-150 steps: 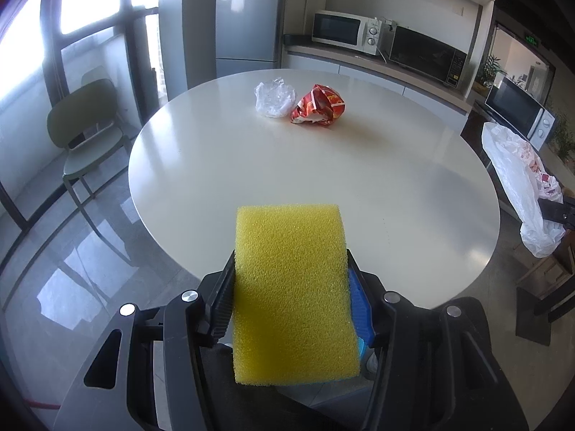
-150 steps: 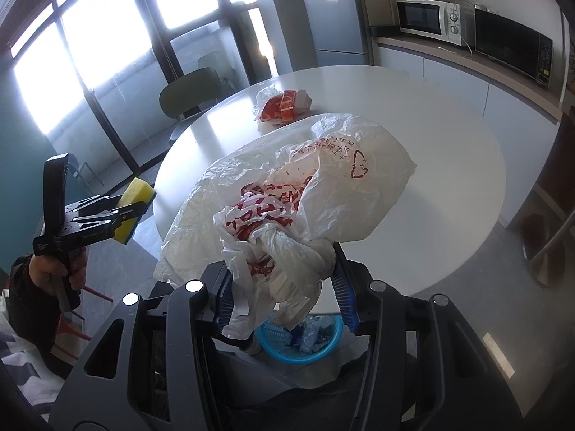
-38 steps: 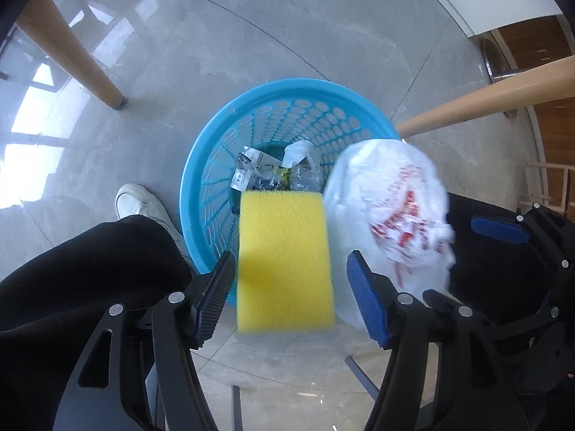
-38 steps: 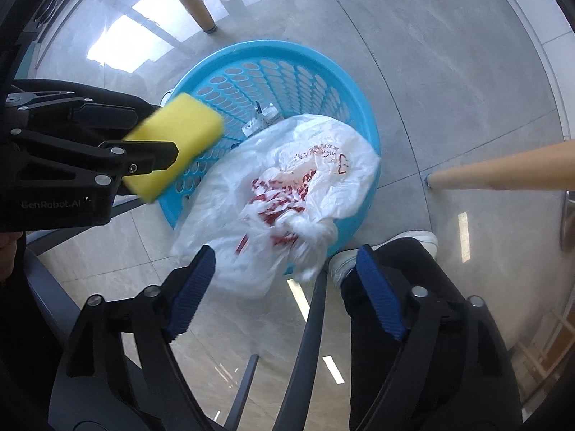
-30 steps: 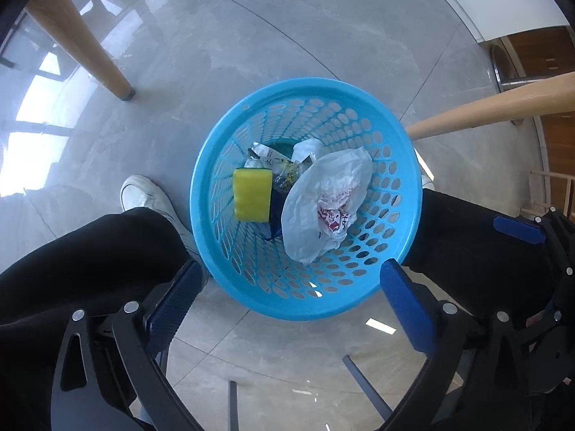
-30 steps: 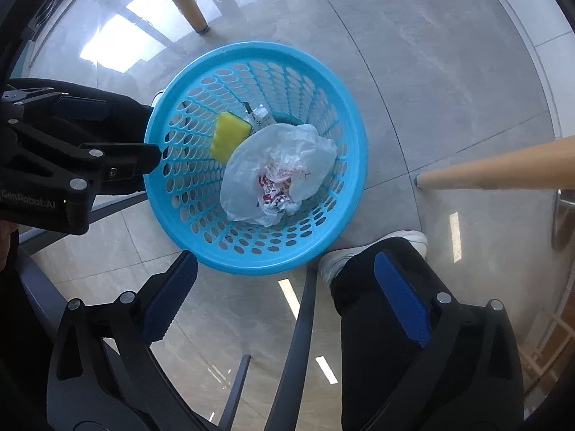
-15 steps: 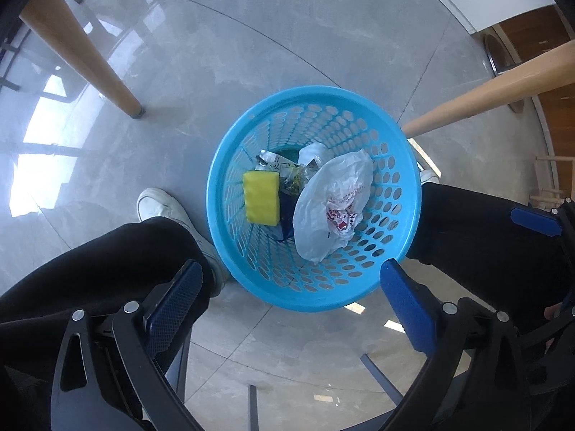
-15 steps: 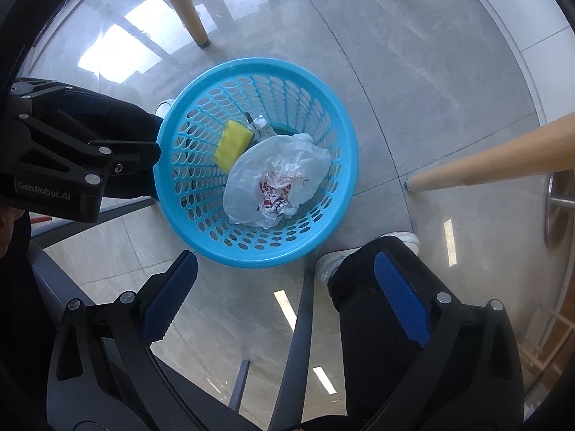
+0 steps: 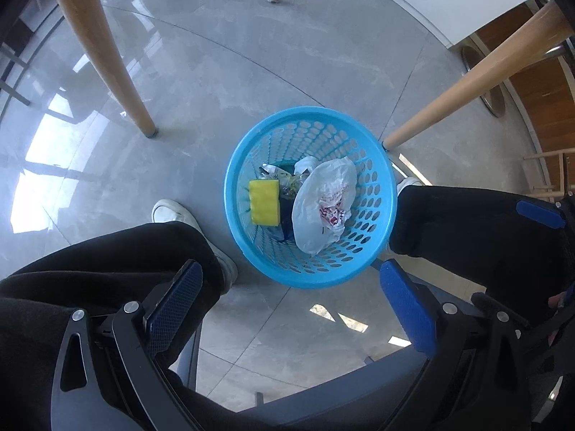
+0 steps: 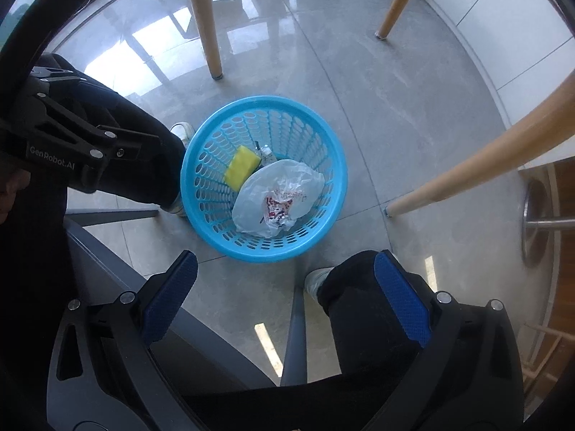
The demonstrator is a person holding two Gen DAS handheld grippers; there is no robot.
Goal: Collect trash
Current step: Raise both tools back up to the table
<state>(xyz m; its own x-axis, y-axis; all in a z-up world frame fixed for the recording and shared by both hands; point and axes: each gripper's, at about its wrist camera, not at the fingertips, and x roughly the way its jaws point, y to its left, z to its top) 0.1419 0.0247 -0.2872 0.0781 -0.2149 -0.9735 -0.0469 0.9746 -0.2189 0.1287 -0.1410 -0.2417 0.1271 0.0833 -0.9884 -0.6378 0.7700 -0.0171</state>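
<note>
Now we hold the left tool (image 9: 291, 298) and the right tool (image 10: 285, 296) released and empty above the blue basket (image 9: 381, 212) on the grey floor (image 9: 215, 72). Inside it, the yellow sponge (image 9: 265, 202) lies beside the white plastic bag (image 9: 323, 201), between our black-trousered legs (image 9: 107, 262).

Glossy grey tile floor (image 9: 222, 72), slanted wooden table legs (image 9: 97, 46), person's white sneaker (image 9: 172, 212), black trousers (image 9: 90, 273)

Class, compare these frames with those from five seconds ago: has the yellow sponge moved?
Yes. Then clamped in the left gripper above the table, the yellow sponge now lies inside the blue basket, beside the white plastic bag.
</note>
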